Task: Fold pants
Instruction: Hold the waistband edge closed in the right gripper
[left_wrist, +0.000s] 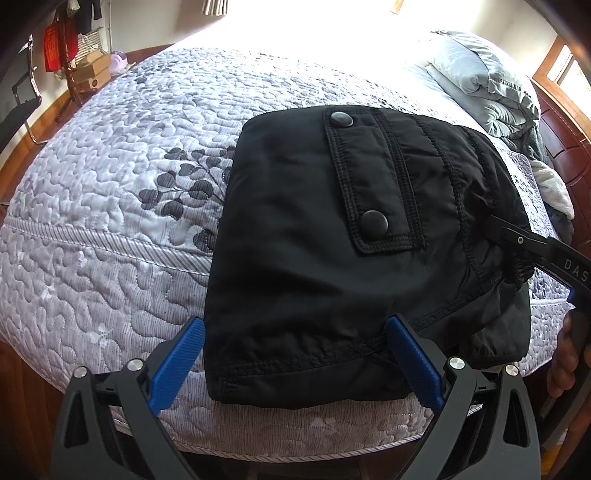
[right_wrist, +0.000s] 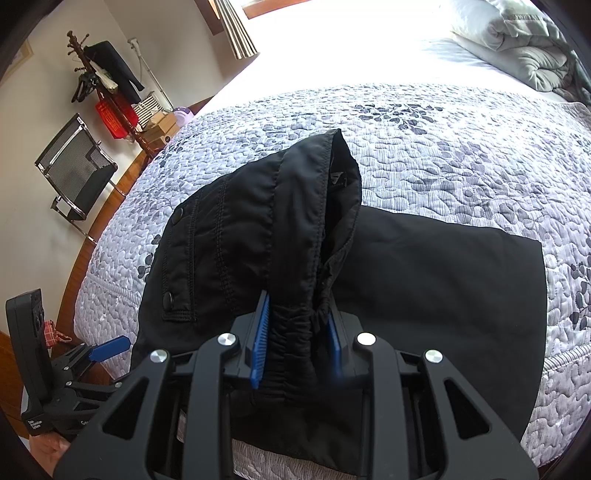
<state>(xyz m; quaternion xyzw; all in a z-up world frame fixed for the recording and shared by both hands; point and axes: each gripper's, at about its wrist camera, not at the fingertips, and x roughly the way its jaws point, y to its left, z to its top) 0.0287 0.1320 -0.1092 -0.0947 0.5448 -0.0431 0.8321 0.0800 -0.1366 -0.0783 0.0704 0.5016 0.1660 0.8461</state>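
Note:
Black pants lie folded on the quilted bed, a pocket flap with two snaps facing up. My left gripper is open, its blue fingers wide apart either side of the pants' near-left corner; the pads do not press the cloth. My right gripper is shut on the gathered waistband, holding a fold of the pants raised above the flat layer. The right gripper shows at the right edge of the left wrist view. The left gripper appears low on the left in the right wrist view.
The grey floral quilt covers the bed, whose near edge lies just under the grippers. A rolled grey duvet sits at the far right. A chair, coat stand and boxes stand beyond the bed's left side.

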